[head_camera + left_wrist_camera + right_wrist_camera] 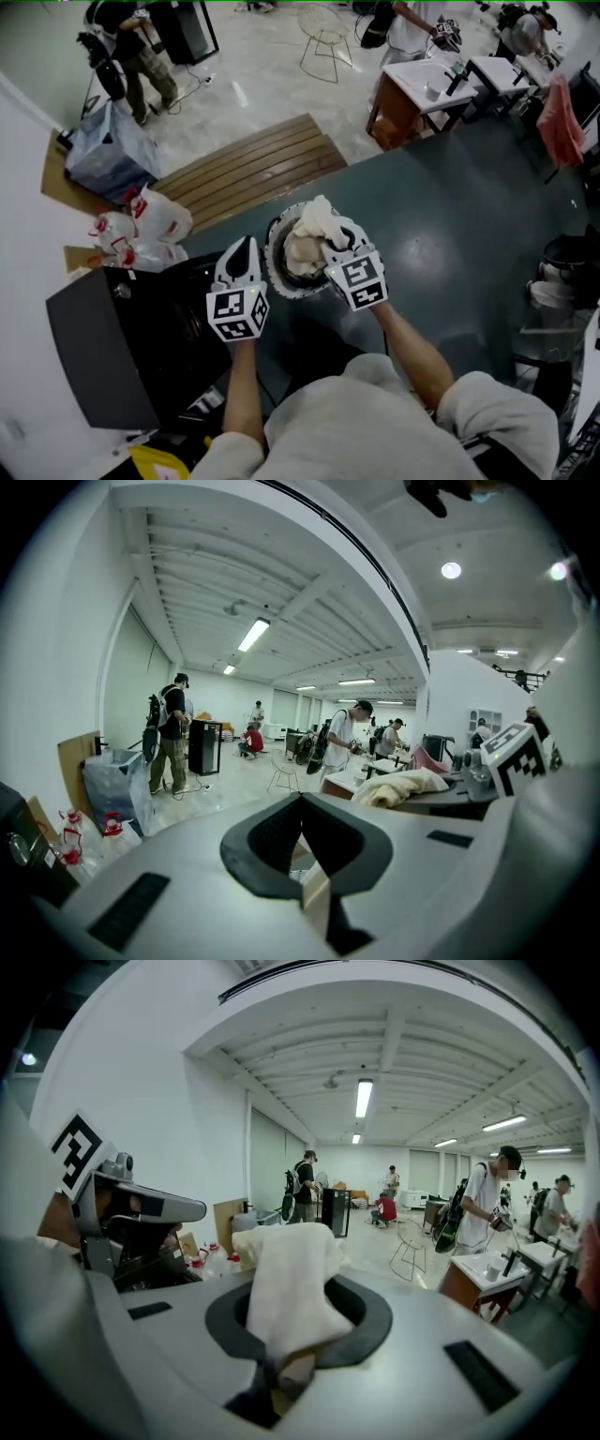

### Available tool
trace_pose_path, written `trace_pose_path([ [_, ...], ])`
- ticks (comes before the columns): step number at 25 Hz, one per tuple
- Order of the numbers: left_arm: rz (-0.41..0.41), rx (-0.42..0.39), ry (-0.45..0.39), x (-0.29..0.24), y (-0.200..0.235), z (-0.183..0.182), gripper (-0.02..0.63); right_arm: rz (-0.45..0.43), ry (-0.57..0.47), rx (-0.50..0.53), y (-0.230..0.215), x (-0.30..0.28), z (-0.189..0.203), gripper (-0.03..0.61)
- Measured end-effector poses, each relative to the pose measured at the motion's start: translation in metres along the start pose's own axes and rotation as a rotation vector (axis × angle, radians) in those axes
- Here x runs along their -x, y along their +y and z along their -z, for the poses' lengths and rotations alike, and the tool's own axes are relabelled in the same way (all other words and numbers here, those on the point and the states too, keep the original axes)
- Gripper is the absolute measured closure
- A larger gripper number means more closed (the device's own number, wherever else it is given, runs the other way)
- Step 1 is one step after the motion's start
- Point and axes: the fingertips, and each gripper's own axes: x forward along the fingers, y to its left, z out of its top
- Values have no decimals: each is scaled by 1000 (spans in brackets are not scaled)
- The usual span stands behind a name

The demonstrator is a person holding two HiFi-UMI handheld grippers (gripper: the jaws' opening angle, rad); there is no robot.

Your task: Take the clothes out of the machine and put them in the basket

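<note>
In the head view a round basket [273, 259] with a pale rim stands on the dark floor below me, with cream clothes [302, 253] lying in it. My right gripper [335, 246] hangs over the basket, shut on a white cloth [320, 216] that bunches up above its jaws. The right gripper view shows that cloth [286, 1283] draped from the closed jaws of the right gripper [284, 1374]. My left gripper [243, 247] is just left of the basket, its jaws drawn to a point with nothing between them. The left gripper [311, 878] sees the held cloth [405, 787] to its right.
The dark machine [108, 347] sits at lower left. White plastic bags [141, 230] and a blue sack [108, 155] lie beyond it, beside a slatted wooden board [253, 169]. A wire chair [323, 37], tables [422, 89] with people, and a black bin [567, 258] are farther off.
</note>
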Motion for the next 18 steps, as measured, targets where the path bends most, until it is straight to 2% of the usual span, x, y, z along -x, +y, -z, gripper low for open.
trace_pose_path([
  [7,-7,24,80,-38,18,55,595,-6,111,-42,-10,-43,74,503],
  [18,-29,100,145,-68,42,130,595,-30,273,-56,-11,-116,185,502],
])
